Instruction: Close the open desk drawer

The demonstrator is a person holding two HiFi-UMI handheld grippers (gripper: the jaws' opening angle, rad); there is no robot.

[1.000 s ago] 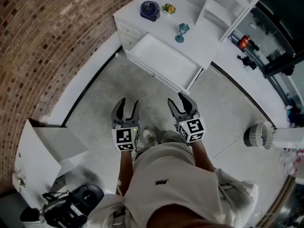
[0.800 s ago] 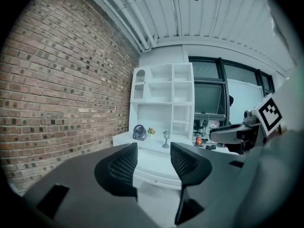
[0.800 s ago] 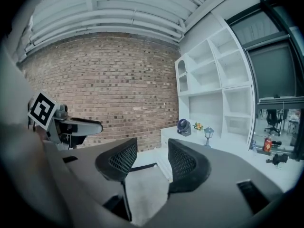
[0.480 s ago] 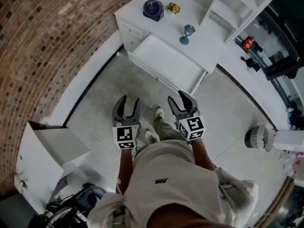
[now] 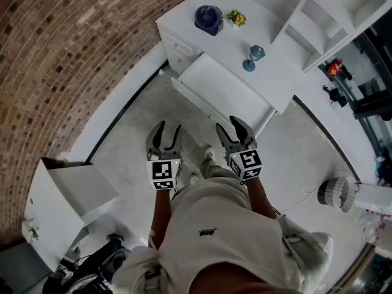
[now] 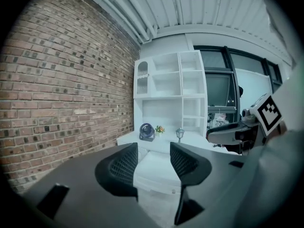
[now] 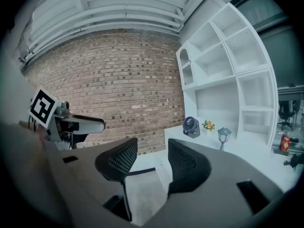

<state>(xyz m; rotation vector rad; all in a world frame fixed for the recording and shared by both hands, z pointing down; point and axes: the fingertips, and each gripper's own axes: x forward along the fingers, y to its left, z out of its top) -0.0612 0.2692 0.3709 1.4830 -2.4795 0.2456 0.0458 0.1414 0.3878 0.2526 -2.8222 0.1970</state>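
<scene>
The desk [image 5: 278, 72] is white and stands against the brick wall [image 5: 61, 54], with a white shelf unit [image 5: 334, 8] rising from its back. The drawer [image 5: 223, 97] is open, pulled well out of the desk front towards the person, and its white interior is exposed.

On the desk top, behind the drawer, are a small blue fan [image 5: 209, 18], a sprig of yellow flowers [image 5: 236, 18] just beside it, and a small lantern [image 5: 254, 57] nearer the drawer.

The left gripper [image 5: 164, 127] is held in front of the desk, short of the drawer front and not touching it. Its jaws are released and nothing is between them; its own view shows the drawer in the gap beyond them. The right gripper [image 5: 236, 126] is level with the left and closer to the drawer's front corner, also out of contact. Its jaws are likewise spread apart and grasp nothing.

A white cabinet [image 5: 67, 195] stands well apart from the desk, along the same wall.
</scene>
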